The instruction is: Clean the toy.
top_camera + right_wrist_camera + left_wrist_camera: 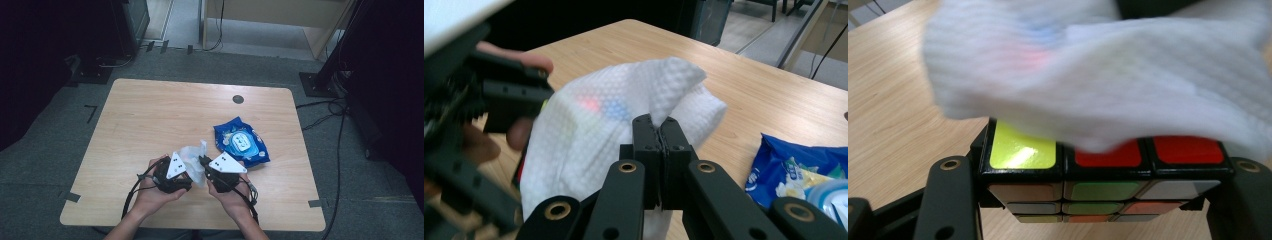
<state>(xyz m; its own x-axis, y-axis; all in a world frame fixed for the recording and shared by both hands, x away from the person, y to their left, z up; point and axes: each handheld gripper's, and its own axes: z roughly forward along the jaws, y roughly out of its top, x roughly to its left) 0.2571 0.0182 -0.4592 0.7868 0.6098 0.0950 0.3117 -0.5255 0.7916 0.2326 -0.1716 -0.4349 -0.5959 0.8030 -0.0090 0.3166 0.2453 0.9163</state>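
Cube (1103,172) sits clamped between the jaws of the left gripper (186,176), held just above the table (150,115) near its front edge, with the wipe (196,159) draped over its top face. In the left gripper view the cube shows yellow, red, green and orange stickers on glossy black plastic. It looks rigid and light for its bulk, and its smooth faces are probably slick, more so if the wipe is damp. The layers of such a cube can turn, so the safest hold is flat on two opposite faces, squarely across the middle, as the left gripper has it now; a grip on a corner or on one layer alone could let it twist or pop out.

The wipe is white, dimpled, thin and limp, and it folds and bunches wherever it is pulled. The right gripper (661,131) has its jaws clenched on a pinch of it, seen up close in the right gripper view, with the rest billowing over the cube. It weighs almost nothing and would tear rather than resist, so rubbing likely needs light pressure. The blue pack (242,143) lies on the table just beside the right gripper.
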